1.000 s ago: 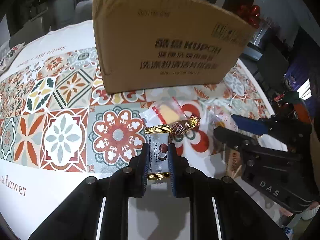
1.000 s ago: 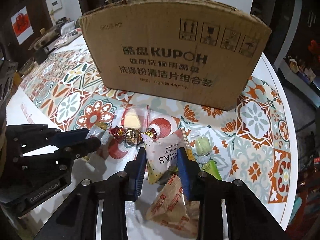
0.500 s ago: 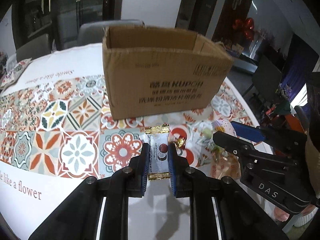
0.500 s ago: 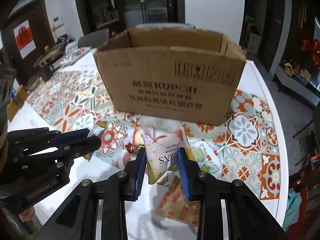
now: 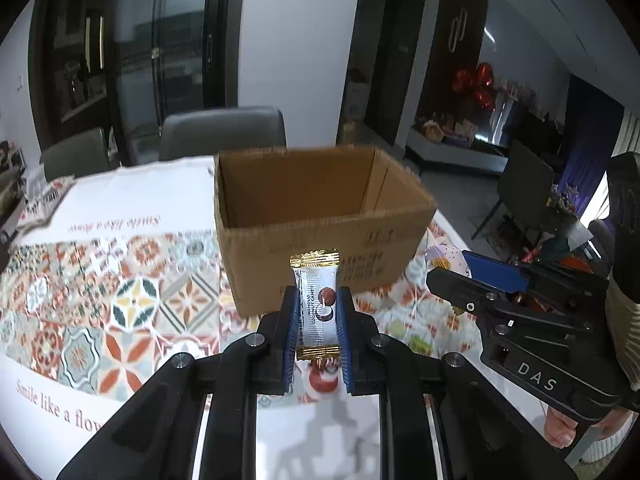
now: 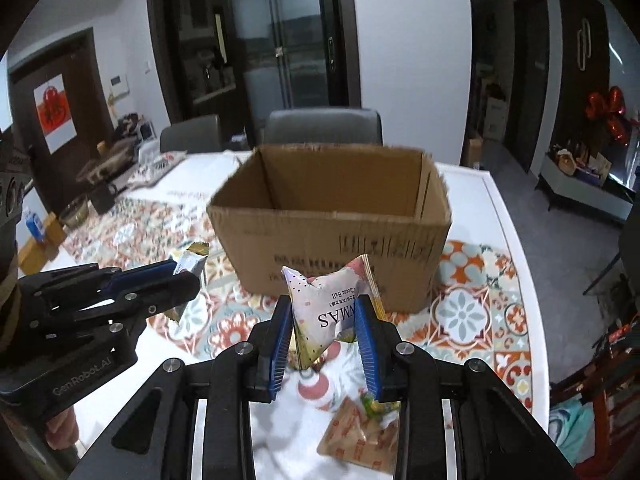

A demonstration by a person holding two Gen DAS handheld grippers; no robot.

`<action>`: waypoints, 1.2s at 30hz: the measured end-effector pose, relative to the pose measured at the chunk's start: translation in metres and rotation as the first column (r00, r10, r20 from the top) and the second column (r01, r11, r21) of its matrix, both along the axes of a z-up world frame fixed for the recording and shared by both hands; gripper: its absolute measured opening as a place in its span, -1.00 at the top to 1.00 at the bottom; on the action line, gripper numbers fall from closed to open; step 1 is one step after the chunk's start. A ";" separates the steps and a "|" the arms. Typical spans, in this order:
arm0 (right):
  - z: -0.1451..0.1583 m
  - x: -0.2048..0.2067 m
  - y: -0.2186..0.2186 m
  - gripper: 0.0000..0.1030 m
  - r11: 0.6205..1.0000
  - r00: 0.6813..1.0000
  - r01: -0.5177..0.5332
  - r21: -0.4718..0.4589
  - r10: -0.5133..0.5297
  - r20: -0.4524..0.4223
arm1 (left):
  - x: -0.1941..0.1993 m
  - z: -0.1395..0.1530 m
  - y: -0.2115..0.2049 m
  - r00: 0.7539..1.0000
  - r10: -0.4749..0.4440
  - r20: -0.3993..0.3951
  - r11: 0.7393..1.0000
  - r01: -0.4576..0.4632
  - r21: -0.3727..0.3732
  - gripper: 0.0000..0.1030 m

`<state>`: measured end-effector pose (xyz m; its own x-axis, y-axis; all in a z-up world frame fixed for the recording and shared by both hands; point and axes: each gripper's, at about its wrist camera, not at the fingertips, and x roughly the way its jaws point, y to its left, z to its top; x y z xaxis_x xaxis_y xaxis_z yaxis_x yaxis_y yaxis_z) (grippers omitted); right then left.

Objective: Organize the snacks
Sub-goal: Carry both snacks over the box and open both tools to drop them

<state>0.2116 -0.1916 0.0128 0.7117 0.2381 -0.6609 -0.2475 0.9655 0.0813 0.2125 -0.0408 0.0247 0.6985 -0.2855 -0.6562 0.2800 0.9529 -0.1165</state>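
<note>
My left gripper is shut on a white candy bar with gold ends, held above the table in front of the open cardboard box. My right gripper is shut on a white and pink snack pouch, also raised before the box. The box looks empty inside. The right gripper shows at the right of the left wrist view, and the left gripper shows at the left of the right wrist view. Several snacks lie on the table below, among them an orange packet and a red candy.
The table has a patterned tile cloth with white edges. Grey chairs stand behind the table. A dark mug and a bowl stand at the far left. The table's right edge drops to the floor.
Both grippers have risen from the table with their snacks, and the box's open top has come into view. The other snacks stay on the cloth.
</note>
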 end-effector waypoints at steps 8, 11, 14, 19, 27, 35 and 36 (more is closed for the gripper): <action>0.031 0.007 -0.003 0.37 1.000 0.998 0.014 0.023 -0.016 0.066 | 0.013 0.026 0.000 0.998 0.005 0.063 1.000 -0.006 0.001 0.63; 0.039 0.014 -0.004 0.37 1.000 0.997 0.017 0.020 -0.019 0.081 | 0.021 0.035 0.002 0.997 0.005 0.082 1.000 -0.005 0.000 0.63; 0.045 0.022 -0.005 0.37 1.000 0.997 0.013 0.025 -0.015 0.082 | 0.031 0.042 0.002 0.995 0.007 0.099 1.000 -0.008 0.007 0.63; 0.052 0.039 -0.006 0.37 1.000 0.996 0.007 0.023 -0.009 0.087 | 0.047 0.048 0.000 0.994 0.004 0.112 0.999 -0.008 0.031 0.63; 0.056 0.077 -0.003 0.37 1.000 0.998 -0.009 -0.006 0.010 0.065 | 0.088 0.039 -0.002 0.999 -0.007 0.048 1.000 0.006 0.029 0.63; 0.051 0.108 -0.004 0.30 0.999 0.999 -0.013 -0.035 0.015 0.050 | 0.123 0.034 -0.010 0.999 0.024 0.032 0.997 -0.026 0.069 0.16; 0.050 0.111 -0.005 0.22 0.999 0.999 -0.010 -0.039 0.012 0.047 | 0.125 0.034 -0.009 0.998 0.038 0.040 0.997 -0.041 0.072 0.13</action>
